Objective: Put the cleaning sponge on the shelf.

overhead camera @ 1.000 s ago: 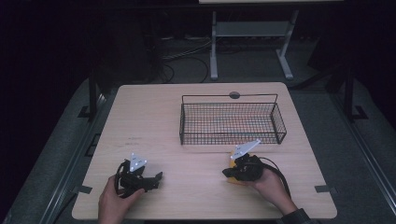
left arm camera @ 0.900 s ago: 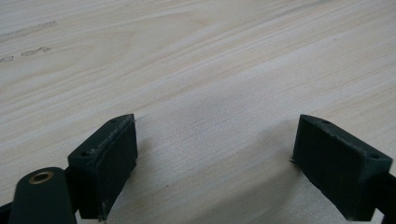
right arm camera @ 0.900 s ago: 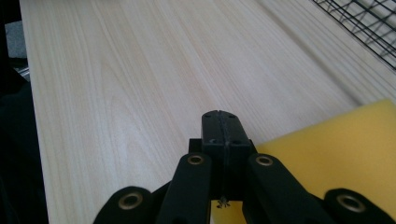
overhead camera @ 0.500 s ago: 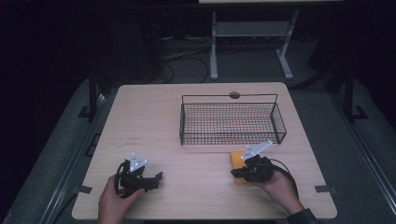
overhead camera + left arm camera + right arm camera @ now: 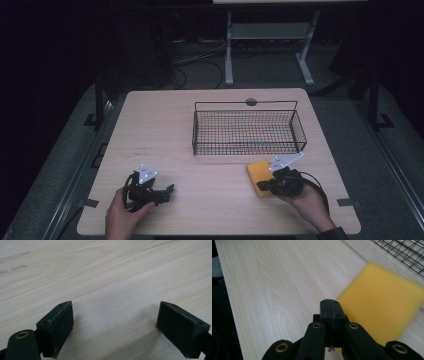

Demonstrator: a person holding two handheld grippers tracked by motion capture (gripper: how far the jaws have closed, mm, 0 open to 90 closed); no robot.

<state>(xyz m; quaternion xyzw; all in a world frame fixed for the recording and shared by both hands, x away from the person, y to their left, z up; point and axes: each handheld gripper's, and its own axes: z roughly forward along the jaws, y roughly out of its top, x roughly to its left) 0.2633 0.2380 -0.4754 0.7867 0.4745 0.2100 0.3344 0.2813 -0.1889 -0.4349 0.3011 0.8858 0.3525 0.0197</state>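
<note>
A flat yellow sponge (image 5: 256,173) lies on the wooden table (image 5: 210,125) in front of the wire basket (image 5: 247,132). My right gripper (image 5: 265,186) rests at the sponge's right edge, pointing left. In the right gripper view its jaws (image 5: 331,307) are pressed together with nothing between them, and the sponge (image 5: 384,305) lies just to the right of the tips. My left gripper (image 5: 167,191) sits low at the table's front left, held by a hand. In the left gripper view it (image 5: 115,322) stands wide open over bare wood.
The black wire basket is empty and stands right of the table's centre, its front wall just beyond the sponge. A dark round disc (image 5: 251,102) sits on the table behind the basket. A white stand (image 5: 267,35) is on the floor beyond the table.
My right gripper has slid to the right and a little toward the person, uncovering more of the yellow sponge. The left gripper has stayed in place.
</note>
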